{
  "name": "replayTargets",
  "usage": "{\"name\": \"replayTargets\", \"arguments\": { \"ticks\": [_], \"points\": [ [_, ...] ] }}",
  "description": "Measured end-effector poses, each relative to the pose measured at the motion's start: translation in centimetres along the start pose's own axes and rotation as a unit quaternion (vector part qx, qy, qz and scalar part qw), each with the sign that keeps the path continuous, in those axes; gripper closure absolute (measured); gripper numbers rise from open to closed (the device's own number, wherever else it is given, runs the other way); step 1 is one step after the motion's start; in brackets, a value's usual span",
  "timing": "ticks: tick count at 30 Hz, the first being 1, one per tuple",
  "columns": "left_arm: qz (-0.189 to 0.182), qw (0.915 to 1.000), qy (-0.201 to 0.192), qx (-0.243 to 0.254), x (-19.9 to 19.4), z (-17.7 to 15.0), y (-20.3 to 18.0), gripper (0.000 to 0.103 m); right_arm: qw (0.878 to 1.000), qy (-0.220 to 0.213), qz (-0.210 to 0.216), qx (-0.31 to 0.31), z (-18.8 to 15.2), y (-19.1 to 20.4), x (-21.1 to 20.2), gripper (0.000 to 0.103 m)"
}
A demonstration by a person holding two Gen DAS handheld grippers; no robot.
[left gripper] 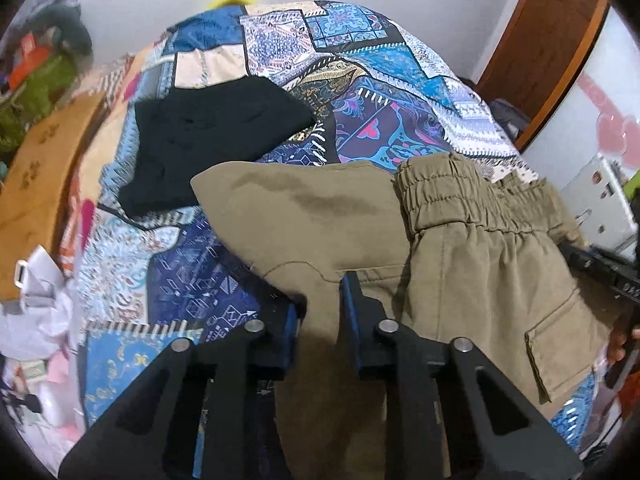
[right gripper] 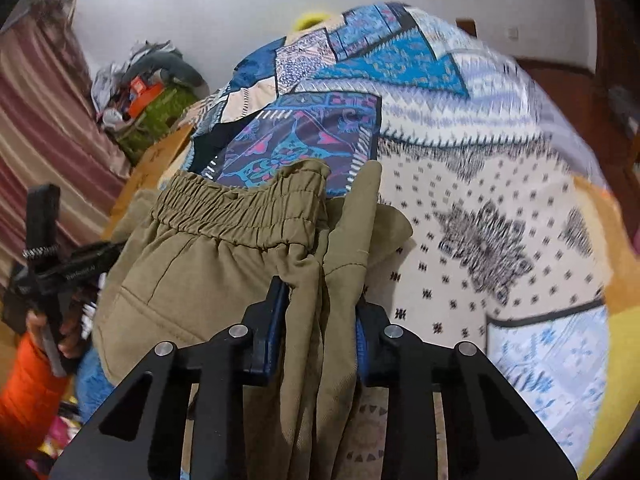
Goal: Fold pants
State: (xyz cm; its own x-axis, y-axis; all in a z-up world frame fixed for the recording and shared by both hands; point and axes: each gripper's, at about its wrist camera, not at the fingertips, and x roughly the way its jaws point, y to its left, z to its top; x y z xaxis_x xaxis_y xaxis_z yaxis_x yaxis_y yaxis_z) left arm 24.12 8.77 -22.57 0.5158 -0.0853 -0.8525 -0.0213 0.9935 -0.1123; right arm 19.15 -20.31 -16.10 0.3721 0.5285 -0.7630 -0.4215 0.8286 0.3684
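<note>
One pair of khaki pants (left gripper: 460,264), one folded black garment (left gripper: 212,136), one patchwork bedspread (left gripper: 360,60), and two hand-held grippers: left hand-held gripper (left gripper: 320,312), right hand-held gripper (right gripper: 320,312).

left gripper (left gripper: 320,312) clamps khaki pants (left gripper: 460,264) over patchwork bedspread (left gripper: 360,60); black garment (left gripper: 216,136) behind.

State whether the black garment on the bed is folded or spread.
Folded: the black garment lies as a compact rectangle on the patterned bedspread.
</note>
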Motion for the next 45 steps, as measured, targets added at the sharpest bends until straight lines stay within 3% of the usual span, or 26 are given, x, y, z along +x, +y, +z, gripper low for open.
{"name": "replayTargets", "arguments": {
  "ticks": [4, 7, 14, 23, 27, 34, 45],
  "points": [
    [0.025, 0.9995, -0.008, 0.016, -0.7, 0.1, -0.6, 0.093, 1.000, 0.005, -0.017, -0.025, 0.5, 1.0, -0.4, 0.082],
    [0.019, 0.9995, -0.021, 0.012, -1.9, 0.4, -0.2, 0.097, 0.999, -0.001, -0.016, -0.031, 1.0, 1.4, -1.1, 0.085],
    [0.010, 0.9982, -0.055, 0.020, -5.1, 1.4, -0.5, 0.099, 0.999, -0.015, -0.018, -0.042, 2.2, 2.8, -2.1, 0.088],
    [0.057, 0.9901, -0.120, 0.047, -9.1, 3.2, -0.6, 0.099, 0.997, -0.046, 0.001, -0.070, 6.0, 5.8, -2.9, 0.088],
    [0.070, 0.9861, -0.145, 0.039, -10.9, 4.9, 1.0, 0.099, 0.994, -0.066, 0.005, -0.091, 8.5, 7.6, -3.1, 0.089],
    [0.104, 0.9823, -0.155, 0.016, -11.8, 9.5, 5.5, 0.099, 0.989, -0.091, 0.019, -0.118, 13.1, 11.0, -1.4, 0.089],
    [0.135, 0.9818, -0.133, -0.012, -8.5, 15.1, 13.2, 0.099, 0.987, -0.086, 0.028, -0.136, 19.6, 14.3, 6.7, 0.089]
  ]
}}
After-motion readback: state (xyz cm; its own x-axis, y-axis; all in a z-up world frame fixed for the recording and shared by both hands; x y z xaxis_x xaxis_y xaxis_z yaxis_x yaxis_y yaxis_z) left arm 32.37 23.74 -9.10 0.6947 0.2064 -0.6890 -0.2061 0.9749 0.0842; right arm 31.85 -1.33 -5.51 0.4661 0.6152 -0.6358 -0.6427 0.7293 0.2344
